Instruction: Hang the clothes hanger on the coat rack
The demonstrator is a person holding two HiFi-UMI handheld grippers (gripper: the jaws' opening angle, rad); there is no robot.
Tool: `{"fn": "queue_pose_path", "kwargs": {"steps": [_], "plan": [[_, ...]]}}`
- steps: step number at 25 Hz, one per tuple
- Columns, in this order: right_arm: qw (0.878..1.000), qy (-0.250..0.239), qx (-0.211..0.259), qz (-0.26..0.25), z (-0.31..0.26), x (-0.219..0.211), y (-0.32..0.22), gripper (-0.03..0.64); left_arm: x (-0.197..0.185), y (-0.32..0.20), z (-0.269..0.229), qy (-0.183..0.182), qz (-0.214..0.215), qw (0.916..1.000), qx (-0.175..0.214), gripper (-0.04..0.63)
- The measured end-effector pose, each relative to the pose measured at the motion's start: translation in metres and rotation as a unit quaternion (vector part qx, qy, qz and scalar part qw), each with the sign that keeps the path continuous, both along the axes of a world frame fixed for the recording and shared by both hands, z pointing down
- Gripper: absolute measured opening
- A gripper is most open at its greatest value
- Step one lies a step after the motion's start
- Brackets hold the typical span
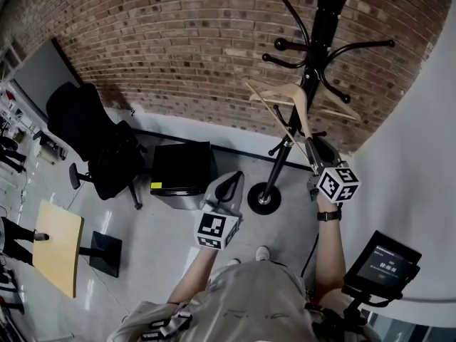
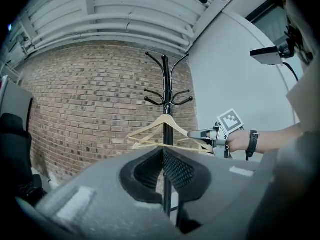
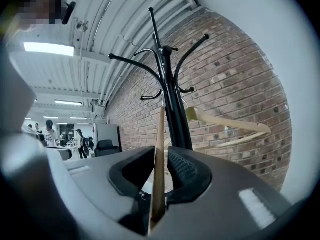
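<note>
Your right gripper (image 1: 312,147) is clamped on one end of the wooden hanger (image 1: 278,91). Its long axis runs straight away from the fingers, across the coat rack (image 1: 322,27) pole, with the hook just beside the lower pegs. Your left gripper (image 1: 228,185) is closed on nothing and is farther off.

Illumination: even, moderately bright indoor light. Right gripper view: ceiling strip light (image 3: 48,48) at ten o'clock, blown out; coat rack (image 3: 172,109) a dark silhouette; clothes hanger (image 3: 158,174) blurred at six o'clock. Both gripper views: strong fisheye bending, black corners. Head view: brick wall (image 1: 178,41) bowed at twelve o'clock; sheen on floor (image 1: 142,226) at eight o'clock.
</note>
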State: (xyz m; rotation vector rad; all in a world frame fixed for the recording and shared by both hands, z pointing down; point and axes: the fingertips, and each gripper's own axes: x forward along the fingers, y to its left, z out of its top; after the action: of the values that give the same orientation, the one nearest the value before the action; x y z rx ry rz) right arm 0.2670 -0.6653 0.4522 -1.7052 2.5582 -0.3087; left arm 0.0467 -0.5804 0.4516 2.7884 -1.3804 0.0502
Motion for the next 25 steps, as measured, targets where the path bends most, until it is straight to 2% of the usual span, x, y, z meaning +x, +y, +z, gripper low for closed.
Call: {"fn": "queue_pose_path", "kwargs": {"steps": [4,6,9,11,14,21,25], "plan": [[0.997,0.042,0.032,0.048,-0.013,0.012,0.014,0.086,0.000,0.003,0.003,0.007,0.010,0.9999,-0.002,0.000],[0.989,0.095,0.063,0.089,-0.025,0.016,0.030,0.085,-0.001,0.011,0.004,0.009,0.020,0.9997,-0.009,0.000],[0.974,0.150,0.106,0.129,-0.045,0.012,0.063,0.022,-0.007,0.025,0.001,0.020,0.030,0.9993,-0.005,0.000],[0.972,0.151,0.119,0.134,-0.053,0.006,0.086,-0.002,-0.010,0.033,-0.001,0.029,0.038,0.9989,0.003,0.000],[0.975,0.131,0.122,0.134,-0.056,-0.007,0.117,-0.002,-0.007,0.044,0.001,0.041,0.060,0.9973,-0.004,0.000],[0.977,0.117,0.101,0.149,-0.049,-0.050,0.198,-0.002,-0.002,0.078,0.000,0.056,0.111,0.9921,-0.018,0.000],[0.976,0.095,0.089,0.177,-0.037,-0.081,0.238,-0.001,-0.004,0.098,-0.003,0.067,0.149,0.9862,-0.029,0.000]]}}
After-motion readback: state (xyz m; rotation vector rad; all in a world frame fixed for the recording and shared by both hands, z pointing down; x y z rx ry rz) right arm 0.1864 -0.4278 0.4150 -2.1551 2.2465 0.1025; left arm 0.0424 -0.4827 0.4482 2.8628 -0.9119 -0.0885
